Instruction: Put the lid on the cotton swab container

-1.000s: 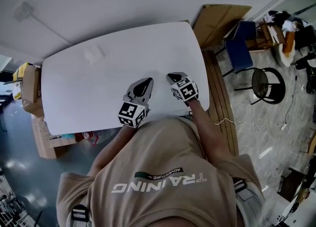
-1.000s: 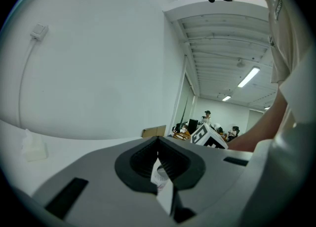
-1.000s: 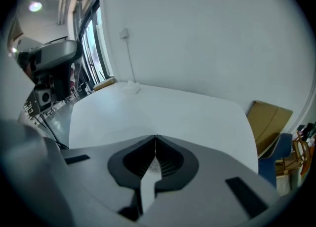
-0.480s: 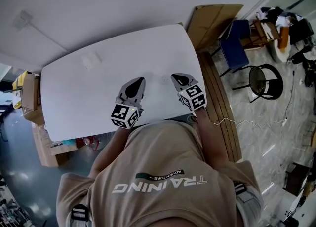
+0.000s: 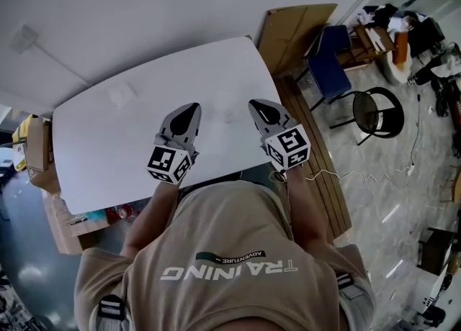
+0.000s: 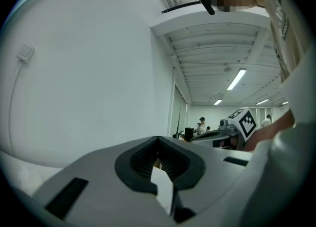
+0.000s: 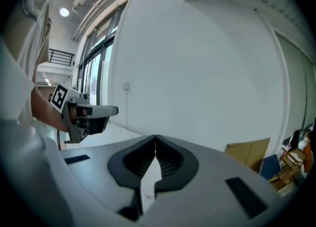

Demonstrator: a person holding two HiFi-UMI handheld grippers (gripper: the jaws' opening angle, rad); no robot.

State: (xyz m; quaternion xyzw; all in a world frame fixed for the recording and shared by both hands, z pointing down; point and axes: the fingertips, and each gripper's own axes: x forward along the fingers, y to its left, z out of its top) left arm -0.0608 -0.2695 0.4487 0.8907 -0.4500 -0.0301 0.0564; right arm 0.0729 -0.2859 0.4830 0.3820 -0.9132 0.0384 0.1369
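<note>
Both claws are up over the near edge of the white surface (image 5: 94, 150), side by side, a gap of bare tabletop between them. The left claw (image 5: 191, 109) points away from the person, its marker cube (image 5: 170, 165) at the back end. Its own view shows the left claw (image 6: 158, 142) with the jaws pressed together at the tips and nothing held between them. The right claw (image 5: 257, 105) mirrors it, cube (image 5: 288, 147) trailing toward the person's beige shirt (image 5: 230, 265). In its own view the right claw (image 7: 156, 139) is closed tip to tip and empty too. Each view catches the other claw off to the side, raised above the surface.

As for the cotton swab container and its lid, they are hard to pick out. A pale squarish thing (image 5: 119, 94) sits toward the far left of the surface, well apart from both claws. A faint mark (image 5: 229, 115) lies on the tabletop between the two claw tips, touching neither. Which of these is the container and which the lid cannot be told from here.

Around the surface: a cardboard sheet (image 5: 295, 31) leans by the far right corner. A blue chair (image 5: 328, 60) and a black round stool (image 5: 374, 112) stand on the floor beyond it. A cardboard box (image 5: 39, 146) sits off the left end.
</note>
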